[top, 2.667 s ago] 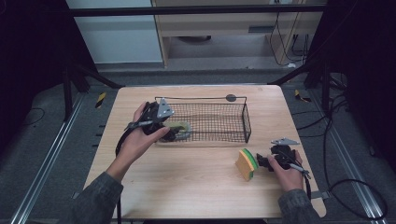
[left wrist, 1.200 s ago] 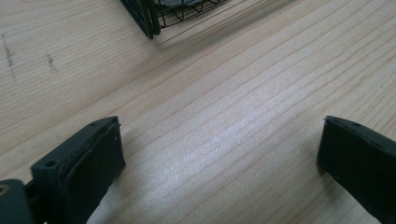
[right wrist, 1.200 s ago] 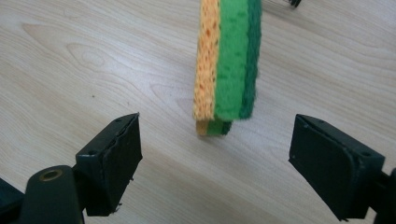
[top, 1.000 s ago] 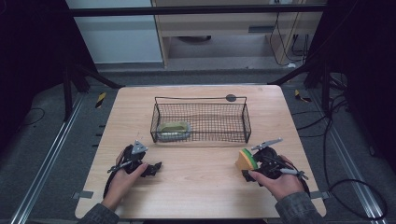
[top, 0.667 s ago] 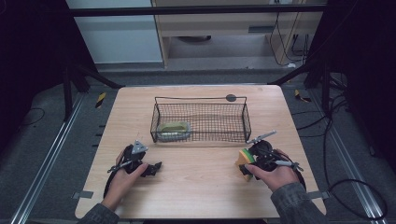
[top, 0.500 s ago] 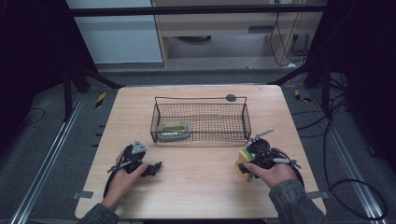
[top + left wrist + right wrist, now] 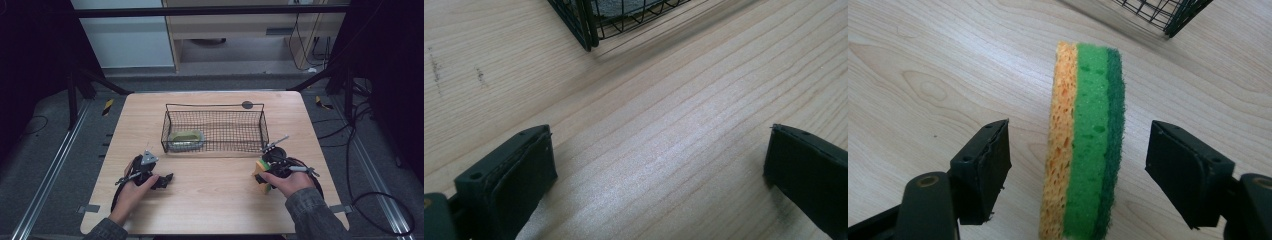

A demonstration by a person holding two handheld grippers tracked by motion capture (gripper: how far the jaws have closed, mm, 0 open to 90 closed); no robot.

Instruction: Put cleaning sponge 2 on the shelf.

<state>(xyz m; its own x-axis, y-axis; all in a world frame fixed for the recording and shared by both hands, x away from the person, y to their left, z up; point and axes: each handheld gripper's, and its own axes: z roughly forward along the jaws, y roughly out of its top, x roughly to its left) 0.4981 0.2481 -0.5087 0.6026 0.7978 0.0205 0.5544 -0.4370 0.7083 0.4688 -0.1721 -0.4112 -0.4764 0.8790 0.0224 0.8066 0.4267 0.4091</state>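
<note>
A layered sponge (image 7: 1088,100) with orange, light green and dark green layers stands on edge on the wooden table (image 7: 215,200). It sits between the jaws of my right gripper (image 7: 1080,165), which have just been closing, with a gap left on each side. From above, the sponge (image 7: 260,172) shows at the tip of the right gripper (image 7: 263,178), just right of the wire basket (image 7: 213,105). My left gripper (image 7: 166,178) rests open on the table at the front left, its jaws (image 7: 659,160) wide apart over bare wood.
A green sponge (image 7: 185,139) lies in the basket's left end. The basket's corner shows at the top of the left gripper view (image 7: 584,25) and the right gripper view (image 7: 1168,15). A small dark disc (image 7: 247,105) lies behind the basket.
The left hand has come back from the basket to the table's front left and stays there. The right gripper has slid in around the standing sponge.
</note>
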